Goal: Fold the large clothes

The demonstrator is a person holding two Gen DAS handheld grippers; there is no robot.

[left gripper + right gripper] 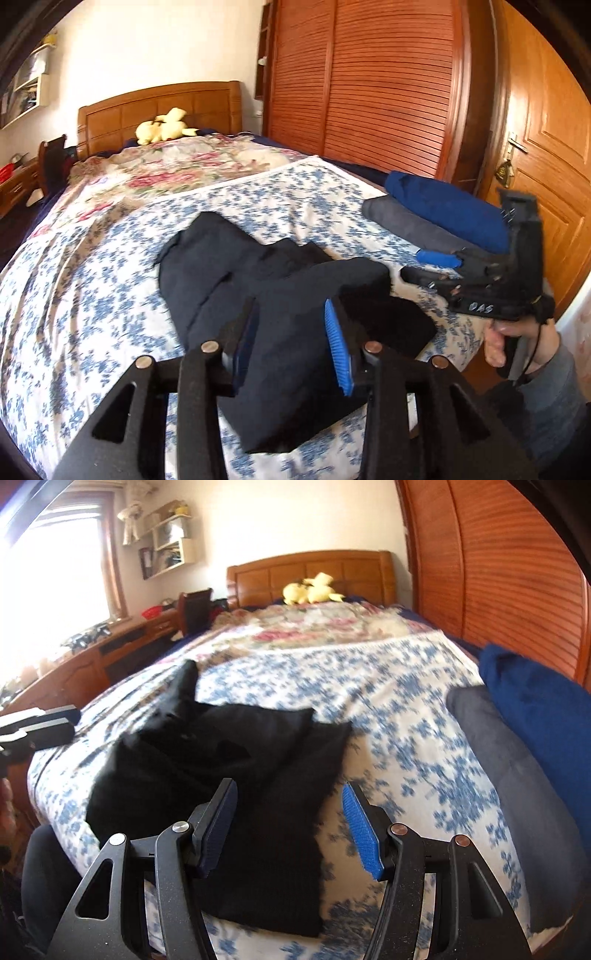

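Right tongs (288, 827) gape above black garment (221, 760) near bed's (406, 709) edge.

Black handheld tongs, blue ribbed pads, grey sleeve.
Left tongs (295, 328): matte black angular linkage arms with triangular cut-outs, round metal pivot pins, blue ribbed fingers (338, 349). Right tongs (291, 830): same build, same blue pads. Seen from the left wrist view: black boxy body, exposed screw heads, white handwritten marking on the side, thin black cord at the grip. Right hand (517, 343) in grey knit sleeve (557, 398).
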